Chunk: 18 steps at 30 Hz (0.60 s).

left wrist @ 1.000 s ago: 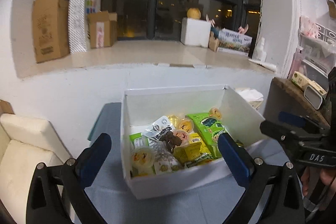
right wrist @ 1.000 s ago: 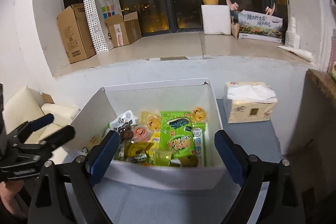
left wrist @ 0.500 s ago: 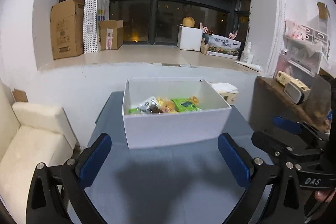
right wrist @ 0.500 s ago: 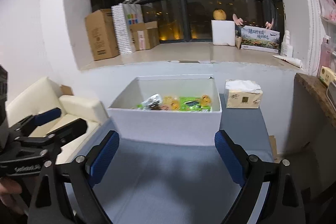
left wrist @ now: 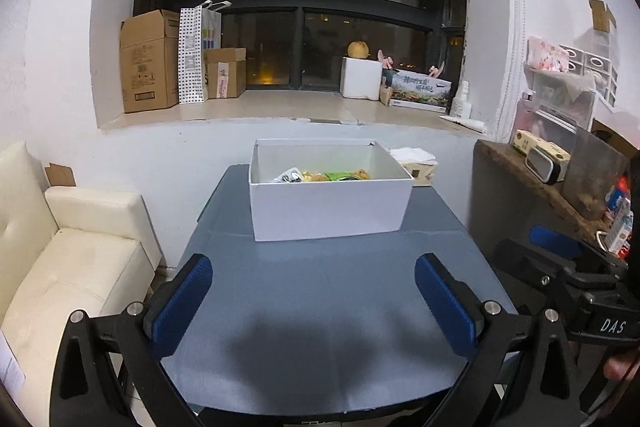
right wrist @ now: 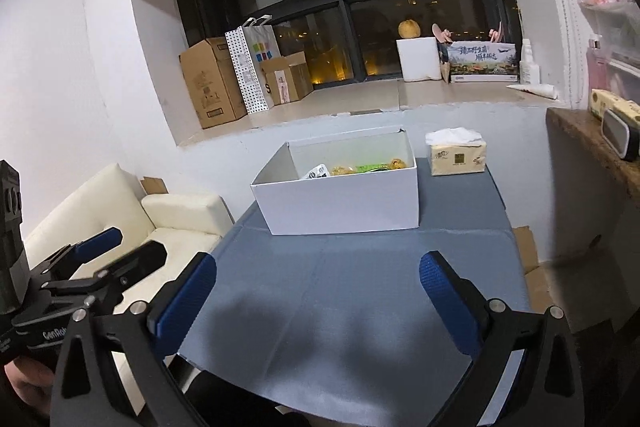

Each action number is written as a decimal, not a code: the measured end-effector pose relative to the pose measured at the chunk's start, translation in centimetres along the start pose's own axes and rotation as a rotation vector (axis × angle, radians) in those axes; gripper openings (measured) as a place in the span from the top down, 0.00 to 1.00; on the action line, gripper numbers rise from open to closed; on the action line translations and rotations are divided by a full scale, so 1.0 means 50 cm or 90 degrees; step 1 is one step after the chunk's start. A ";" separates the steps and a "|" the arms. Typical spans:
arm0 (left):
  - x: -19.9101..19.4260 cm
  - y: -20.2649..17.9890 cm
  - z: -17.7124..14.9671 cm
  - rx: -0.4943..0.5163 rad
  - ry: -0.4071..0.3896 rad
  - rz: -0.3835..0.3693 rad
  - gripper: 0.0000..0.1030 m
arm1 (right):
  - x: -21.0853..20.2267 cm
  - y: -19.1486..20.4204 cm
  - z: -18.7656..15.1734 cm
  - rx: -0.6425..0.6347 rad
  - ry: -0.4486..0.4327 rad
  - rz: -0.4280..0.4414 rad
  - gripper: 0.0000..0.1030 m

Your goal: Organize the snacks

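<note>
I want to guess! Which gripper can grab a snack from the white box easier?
Roughly a tie: left gripper faces the white box more squarely; both are empty, jaws apart.

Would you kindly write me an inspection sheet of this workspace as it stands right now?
Surface: blue-grey table, bare in front of the box.
Job's things: white box standing open at the table's far side, snack packets inside; none outside it.
Clutter: tissue pack on the table to the right of the box.
Grippers: left gripper open and empty; right gripper with jaws opening, nothing between its fingers; both over the table's near part, apart from the box.
Cables: nothing seen.
Surroundings: cream sofa left of the table; cardboard boxes and a dotted paper bag on the window ledge; wooden shelf to the right.
</note>
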<state>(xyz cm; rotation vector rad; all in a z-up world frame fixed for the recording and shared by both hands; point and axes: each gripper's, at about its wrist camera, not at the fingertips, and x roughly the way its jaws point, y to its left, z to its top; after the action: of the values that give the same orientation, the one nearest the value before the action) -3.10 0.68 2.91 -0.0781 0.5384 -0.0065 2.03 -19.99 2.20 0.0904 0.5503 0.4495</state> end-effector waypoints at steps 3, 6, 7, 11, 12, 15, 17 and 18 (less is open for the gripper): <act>-0.009 -0.006 -0.004 0.003 0.005 -0.005 0.00 | -0.015 0.007 -0.001 -0.009 -0.002 -0.003 0.00; -0.020 -0.012 0.002 0.008 -0.002 -0.004 0.00 | -0.022 0.009 0.001 -0.012 -0.004 -0.006 0.00; -0.019 -0.012 0.007 0.008 -0.003 -0.005 0.00 | -0.024 0.010 0.003 -0.011 -0.004 -0.006 0.00; -0.020 -0.010 0.019 0.008 -0.001 -0.003 0.00 | -0.023 0.012 0.010 -0.013 -0.001 -0.007 0.00; -0.020 -0.008 0.024 0.006 0.000 -0.003 0.00 | -0.023 0.014 0.015 -0.014 0.000 -0.005 0.00; -0.020 -0.007 0.038 0.003 -0.004 -0.003 0.00 | -0.028 0.015 0.027 -0.023 -0.004 0.001 0.00; -0.018 -0.007 0.049 0.003 -0.007 -0.001 0.00 | -0.028 0.016 0.037 -0.028 -0.004 -0.003 0.00; -0.016 -0.008 0.053 0.003 -0.007 -0.001 0.00 | -0.027 0.015 0.042 -0.029 -0.005 -0.003 0.00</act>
<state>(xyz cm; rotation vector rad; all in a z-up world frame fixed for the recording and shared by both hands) -2.41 0.50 5.61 -0.0736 0.5271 -0.0088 1.81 -19.85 4.82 0.0468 0.5328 0.4563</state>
